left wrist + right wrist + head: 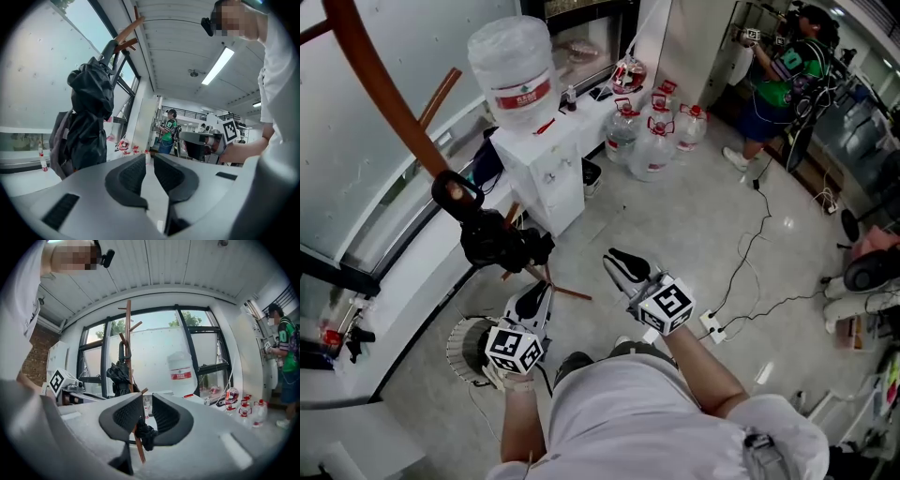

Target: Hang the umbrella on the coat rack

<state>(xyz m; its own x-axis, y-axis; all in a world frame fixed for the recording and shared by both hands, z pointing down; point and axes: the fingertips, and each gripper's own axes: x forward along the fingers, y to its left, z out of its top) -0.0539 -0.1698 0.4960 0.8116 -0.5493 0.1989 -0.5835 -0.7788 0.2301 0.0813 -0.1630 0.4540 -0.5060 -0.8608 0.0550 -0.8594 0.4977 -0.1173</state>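
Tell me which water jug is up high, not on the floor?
The big jug with the red label, on top of the white dispenser. The smaller jugs stand on the floor.

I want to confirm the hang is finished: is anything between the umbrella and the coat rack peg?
Nothing visible does. The umbrella already hangs by its handle from a peg of the coat rack. The left tongs and right tongs are shut, empty and apart from it.
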